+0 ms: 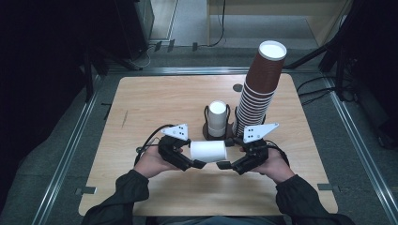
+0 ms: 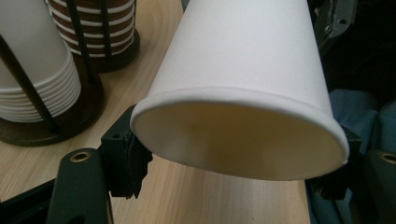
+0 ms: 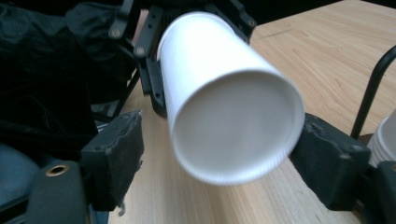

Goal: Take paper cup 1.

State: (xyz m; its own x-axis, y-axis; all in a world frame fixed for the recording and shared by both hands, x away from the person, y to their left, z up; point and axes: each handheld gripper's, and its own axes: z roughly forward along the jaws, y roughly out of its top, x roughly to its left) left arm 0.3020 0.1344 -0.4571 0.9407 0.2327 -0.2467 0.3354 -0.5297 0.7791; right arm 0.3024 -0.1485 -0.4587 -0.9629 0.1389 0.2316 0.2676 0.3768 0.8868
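At frame centre, our left tool [image 1: 199,164] clamps the white paper cup [image 1: 208,151]; our right tool [image 1: 224,164] stands open around its base.

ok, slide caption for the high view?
White cup held sideways between left gripper and right gripper, before two cup stacks.

The high view looked forward and down from above the person's side onto the pale wooden table [image 1: 155,98]. Both gripper views sat very near, facing each other along a sideways white paper cup [image 1: 208,151], which all three shared.
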